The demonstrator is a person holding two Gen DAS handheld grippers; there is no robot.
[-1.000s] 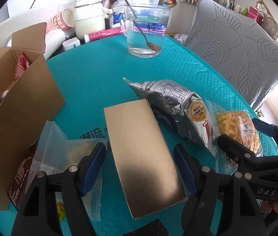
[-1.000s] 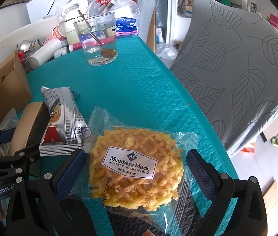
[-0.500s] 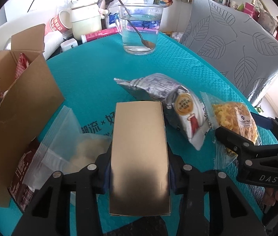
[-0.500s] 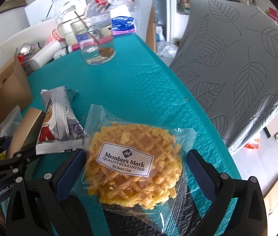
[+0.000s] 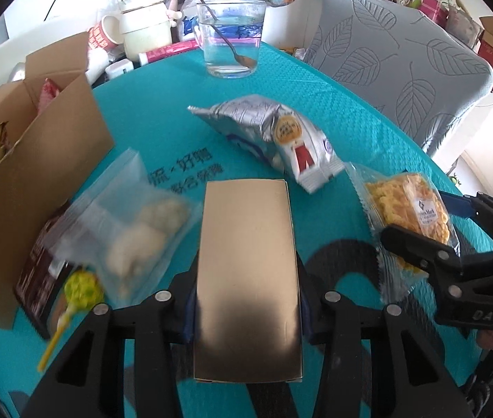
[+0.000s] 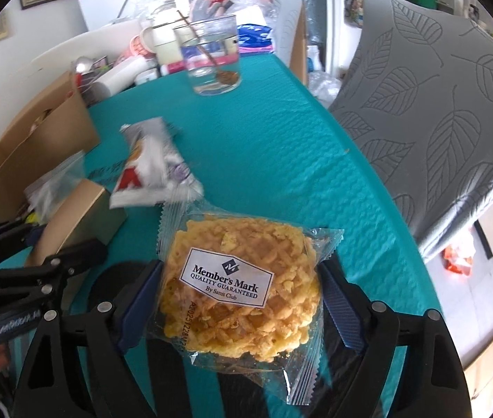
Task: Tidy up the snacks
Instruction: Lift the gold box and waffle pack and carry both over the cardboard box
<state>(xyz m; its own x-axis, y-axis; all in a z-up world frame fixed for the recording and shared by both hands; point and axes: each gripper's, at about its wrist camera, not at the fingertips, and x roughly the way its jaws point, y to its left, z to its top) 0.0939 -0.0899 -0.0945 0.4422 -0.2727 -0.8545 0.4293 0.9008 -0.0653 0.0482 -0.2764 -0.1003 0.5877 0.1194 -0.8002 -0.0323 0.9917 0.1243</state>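
On the teal table (image 5: 316, 97), the left gripper (image 5: 246, 308) has its jaws clamped on a plain gold box (image 5: 246, 271); the right gripper (image 6: 239, 308) squeezes a "Member's Mark, Quality Guaranteed" waffle packet (image 6: 239, 289). Some snacks apparently sit in the cardboard box (image 5: 37, 160) already; a silver packet (image 5: 274, 139) and a clear bag (image 5: 135, 230) remain.

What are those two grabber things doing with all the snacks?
Someone is tidying snacks with a gripper in each hand. The left gripper is clamped on a gold box. The right gripper squeezes a wrapped waffle cookie. A silver snack bag lies on the teal table, near an open cardboard box.
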